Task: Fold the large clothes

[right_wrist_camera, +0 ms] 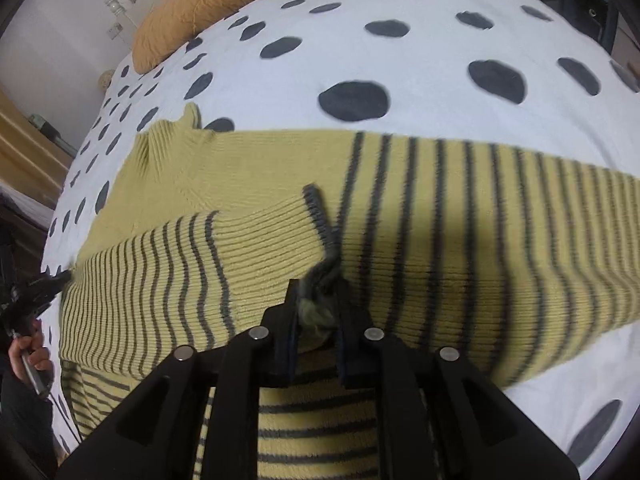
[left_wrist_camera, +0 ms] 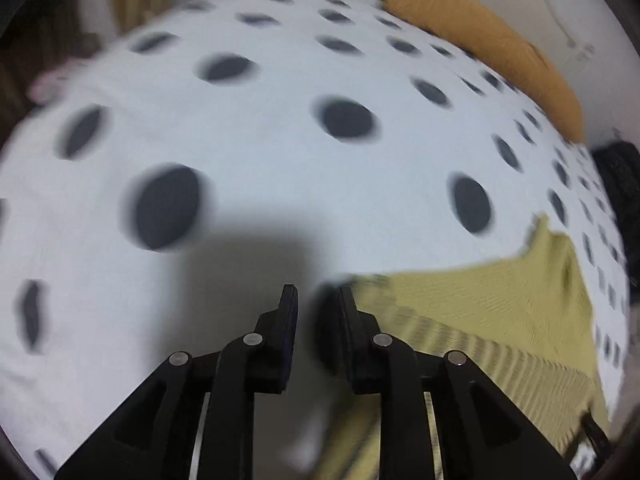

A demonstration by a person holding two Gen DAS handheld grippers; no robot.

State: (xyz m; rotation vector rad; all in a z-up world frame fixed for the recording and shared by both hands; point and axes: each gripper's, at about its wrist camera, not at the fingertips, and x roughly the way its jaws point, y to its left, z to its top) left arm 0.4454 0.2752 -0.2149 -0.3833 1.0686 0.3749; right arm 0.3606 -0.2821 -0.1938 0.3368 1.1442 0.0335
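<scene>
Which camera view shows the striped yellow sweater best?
The right wrist view. There the sweater spreads across the dotted bedsheet, with collar, stripes and a folded sleeve visible. The left wrist view shows only a blurred part of it at the lower right.

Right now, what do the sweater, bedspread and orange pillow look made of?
Sweater: ribbed knit, likely wool or acrylic, matte; the ridged rows show. Bedspread: smooth woven cloth, probably cotton, with flat printed dots. Pillow: crinkled matte fabric; fibre unclear.
</scene>
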